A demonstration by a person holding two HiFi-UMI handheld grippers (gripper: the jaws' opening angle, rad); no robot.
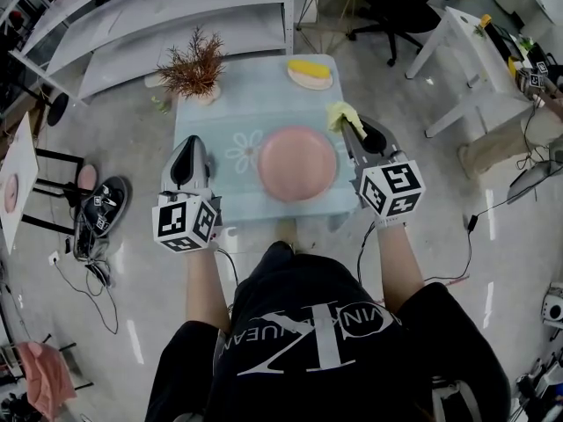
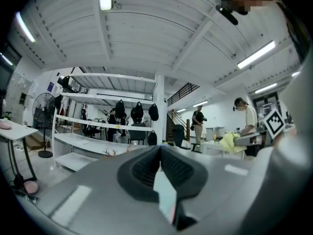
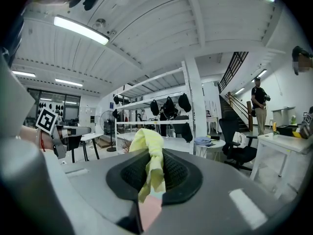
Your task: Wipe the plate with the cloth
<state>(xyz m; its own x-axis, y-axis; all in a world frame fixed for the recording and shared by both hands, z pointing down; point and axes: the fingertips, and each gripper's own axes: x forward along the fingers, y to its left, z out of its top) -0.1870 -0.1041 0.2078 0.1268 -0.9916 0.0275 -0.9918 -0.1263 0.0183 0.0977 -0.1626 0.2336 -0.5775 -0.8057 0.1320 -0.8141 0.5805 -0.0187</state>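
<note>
Where the glossy, pale-blue rectangular table [image 1: 230,112] shows a faint flower outline on its top, a smooth, round pink plate [image 1: 297,163] lies flat near the front edge. Two grey, wedge-shaped grippers flank it: the left gripper [image 1: 191,143] hovers beside the plate's left rim, its ribbed black pads [image 2: 142,168] pressed together at the tips with nothing between them, and the right gripper [image 1: 354,128] sits at the plate's right rim. A spiky, reddish-brown dried plant [image 1: 193,64] stands at the back left corner, and a small oval dish [image 1: 310,76] holding something yellow lies at the back right. The soft, crumpled yellow cloth [image 3: 149,141] is pinched in the right gripper's jaws and bunches up past their tips, just beside the plate's far right rim
</note>
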